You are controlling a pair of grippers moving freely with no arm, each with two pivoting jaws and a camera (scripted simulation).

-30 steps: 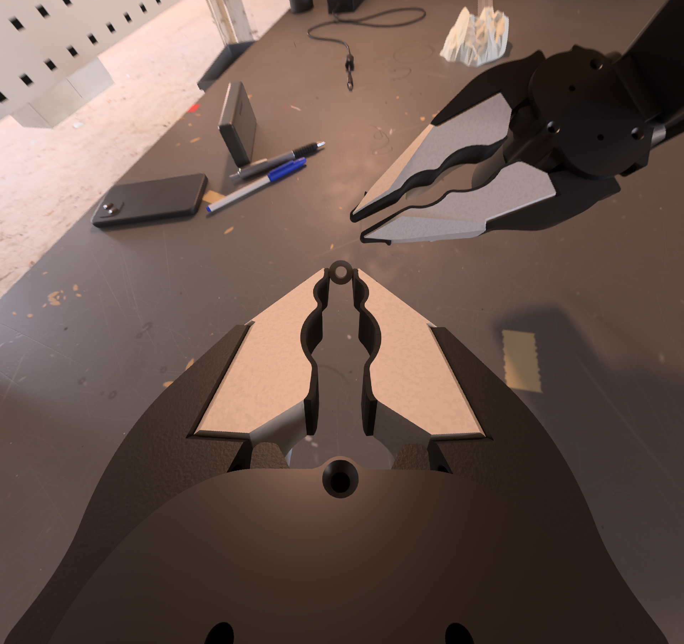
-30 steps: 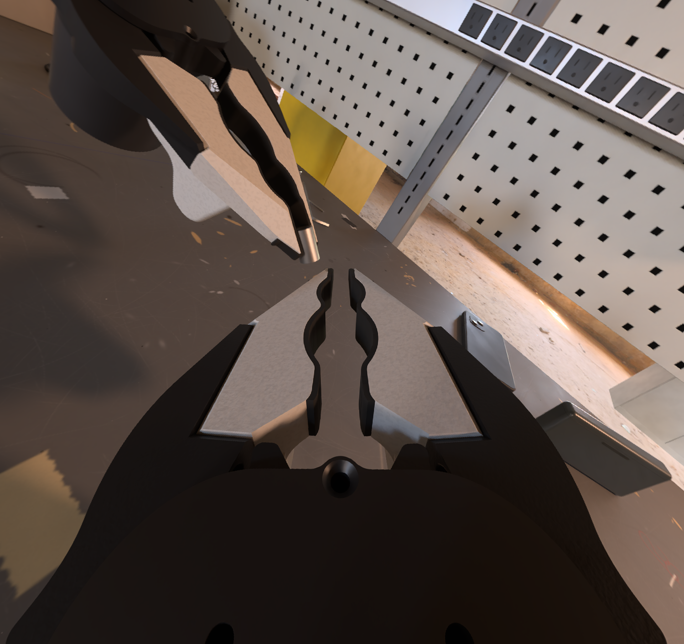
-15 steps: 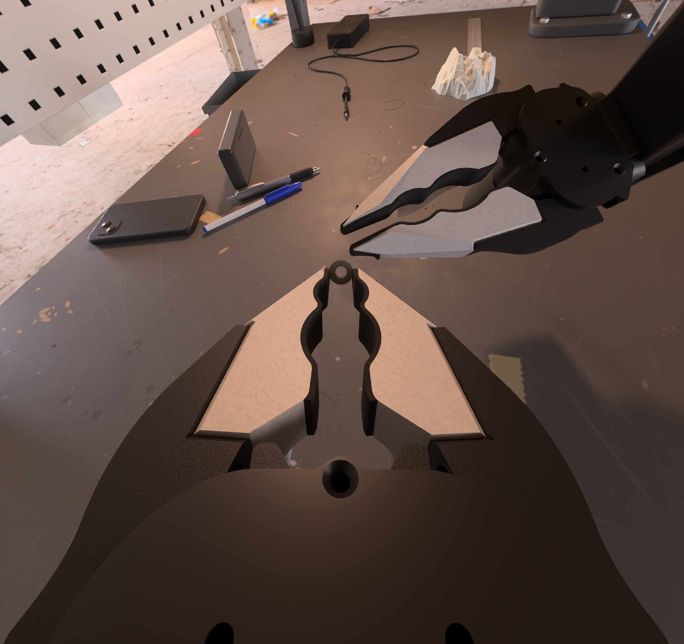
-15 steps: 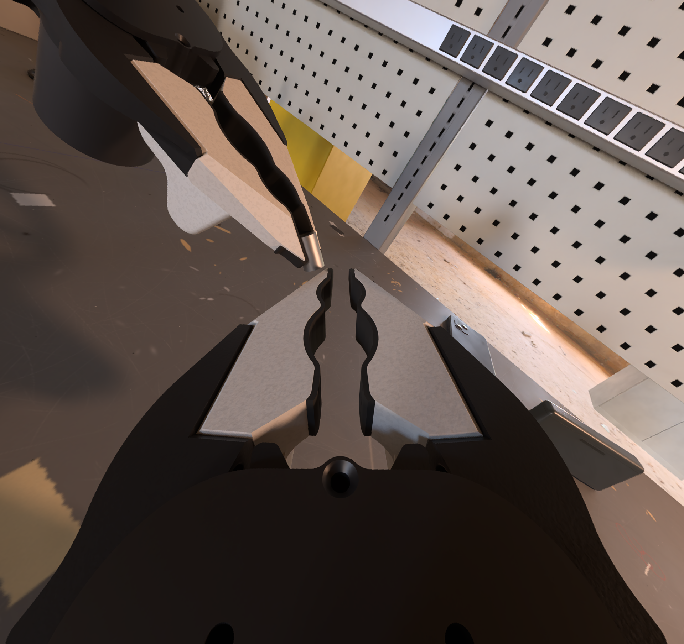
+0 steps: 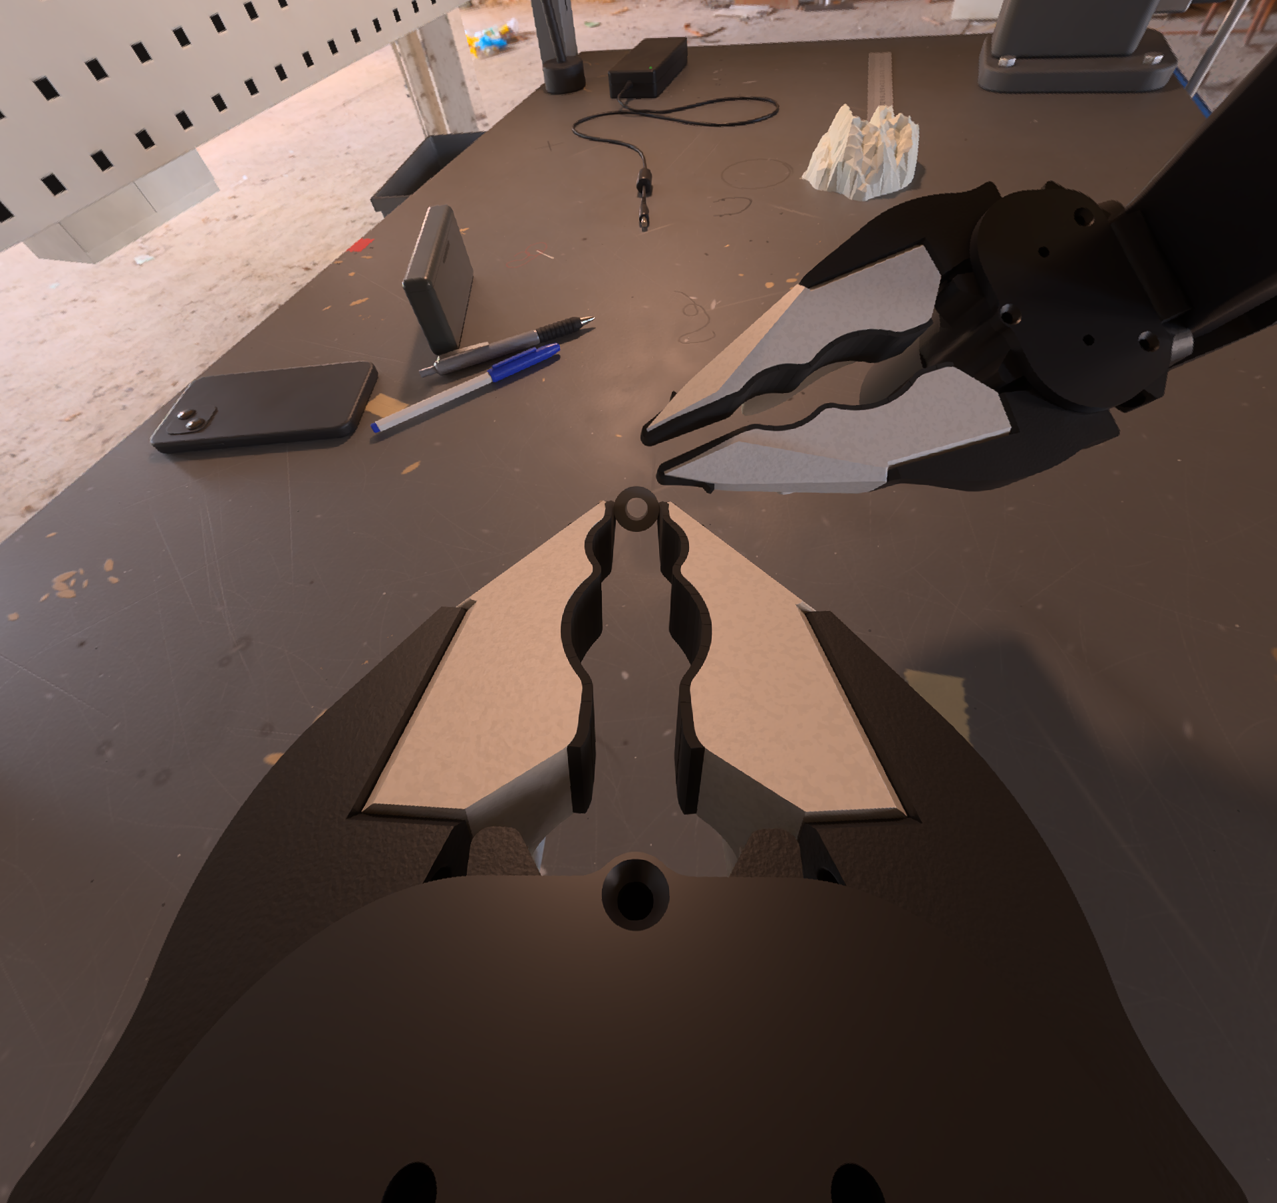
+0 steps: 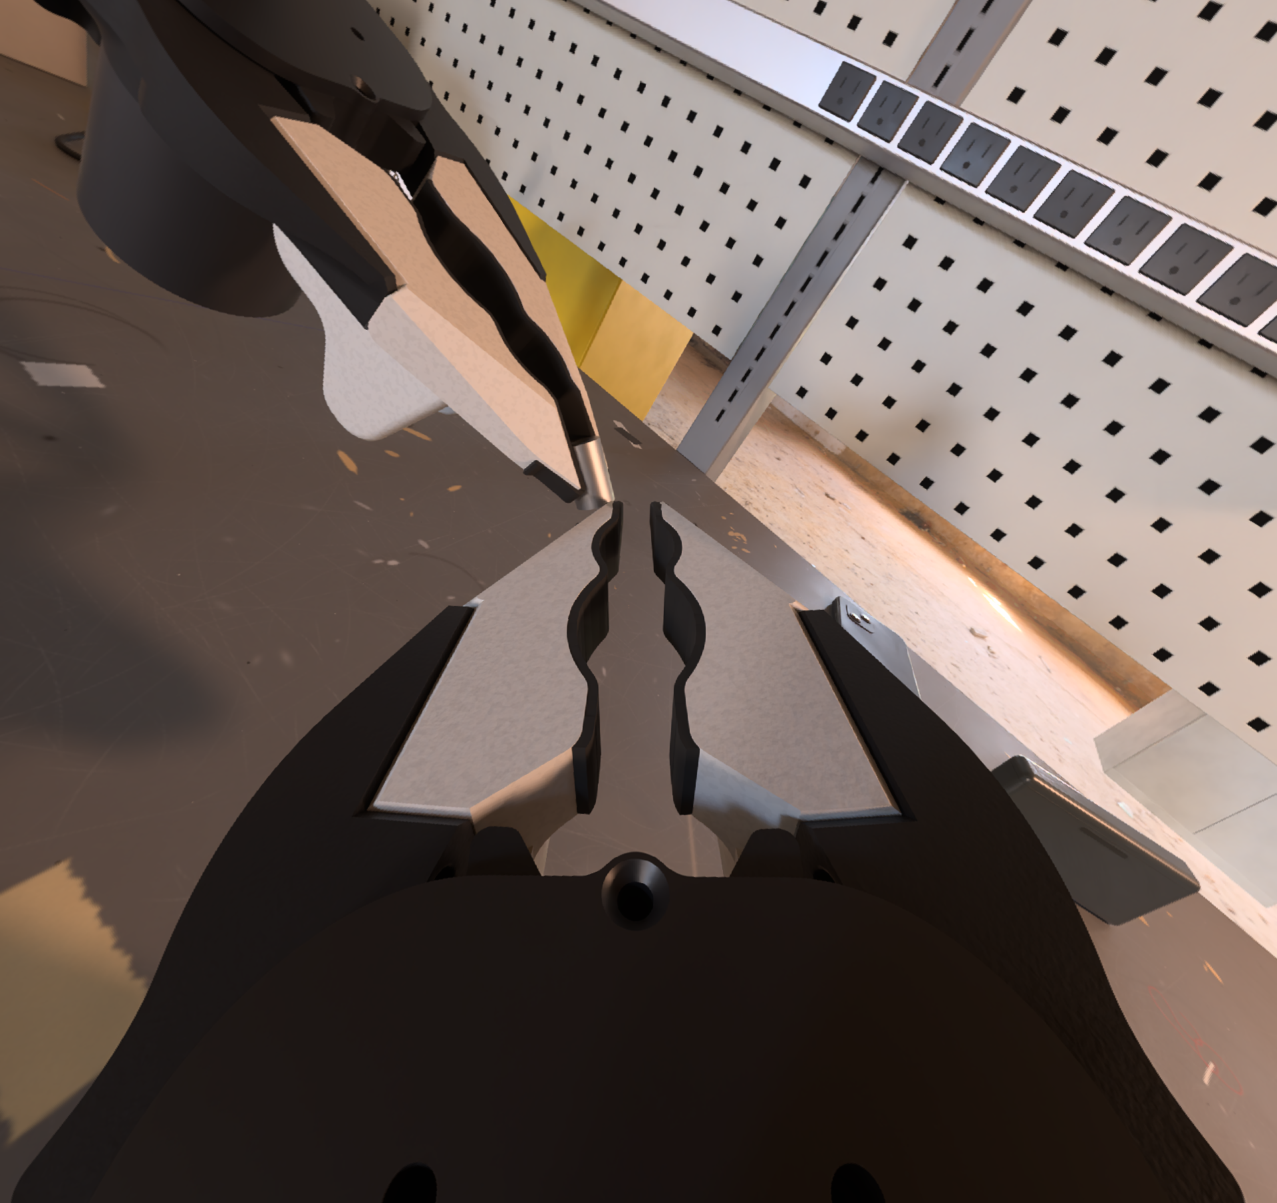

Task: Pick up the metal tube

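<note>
The metal tube is seen end-on as a small ring clamped between the tips of my left gripper, held above the dark table. In the right wrist view the tube's silver end sticks out of the left gripper's tan fingers. My right gripper is empty, its jaws a narrow gap apart, with the tips just beside the tube's end. It also shows in the left wrist view, coming in from the right.
On the table's left lie a black phone, two pens and a black box. Farther back are a power adapter with cable, a white crumpled lump and a grey machine base. A pegboard wall runs past the table's edge.
The left gripper has kept its hold on the tube and tilted up, so more of the far table shows. The right gripper's tips have drawn closer to the tube's end.
</note>
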